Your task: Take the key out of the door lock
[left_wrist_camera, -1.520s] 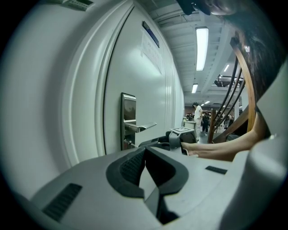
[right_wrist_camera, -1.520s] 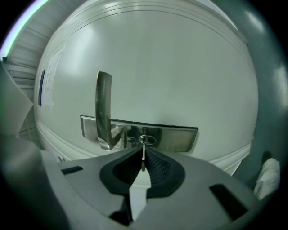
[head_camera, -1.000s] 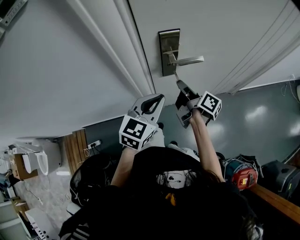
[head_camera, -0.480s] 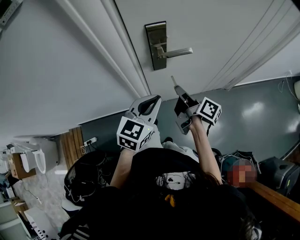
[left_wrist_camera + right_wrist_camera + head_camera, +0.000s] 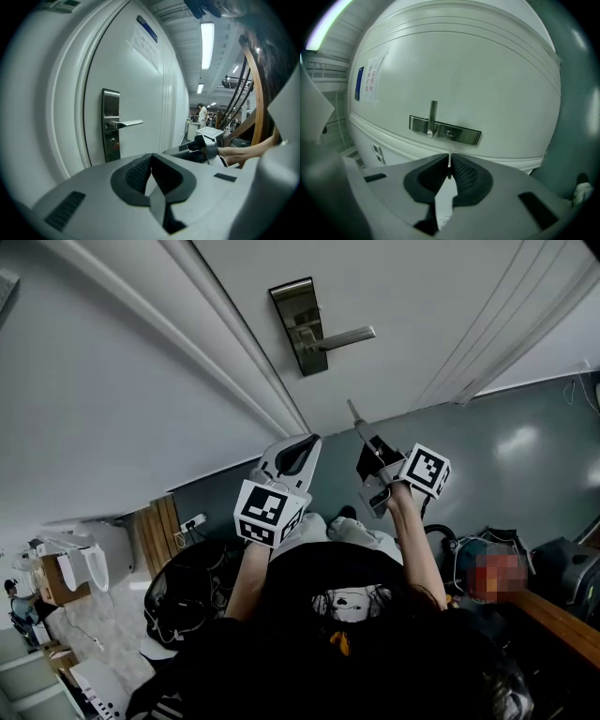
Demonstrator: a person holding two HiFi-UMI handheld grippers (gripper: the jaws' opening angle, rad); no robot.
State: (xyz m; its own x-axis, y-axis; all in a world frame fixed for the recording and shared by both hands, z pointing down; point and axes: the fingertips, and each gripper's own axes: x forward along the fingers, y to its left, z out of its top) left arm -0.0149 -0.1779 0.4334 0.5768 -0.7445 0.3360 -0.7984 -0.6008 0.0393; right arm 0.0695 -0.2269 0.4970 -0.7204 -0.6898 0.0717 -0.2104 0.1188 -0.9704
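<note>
The white door carries a steel lock plate (image 5: 298,324) with a lever handle (image 5: 342,337). My right gripper (image 5: 373,444) is shut on a thin metal key (image 5: 357,420), which points toward the door a short way below the plate, clear of it. In the right gripper view the key (image 5: 449,164) stands between the pads, with the plate (image 5: 461,134) and its empty keyhole (image 5: 450,134) straight ahead. To the left, my left gripper (image 5: 312,440) is shut with nothing in it. The left gripper view shows that gripper (image 5: 151,157) in front of the plate (image 5: 111,124).
A paper notice (image 5: 146,42) is stuck high on the door. The door frame (image 5: 234,352) runs left of the lock. On the floor are dark bags and cables (image 5: 183,601). A wooden edge (image 5: 553,615) lies at lower right. A person (image 5: 203,114) stands far off.
A second ago the key's tip was at the lock plate; since then my right gripper has drawn back from the door with the key. The left gripper has barely moved.
</note>
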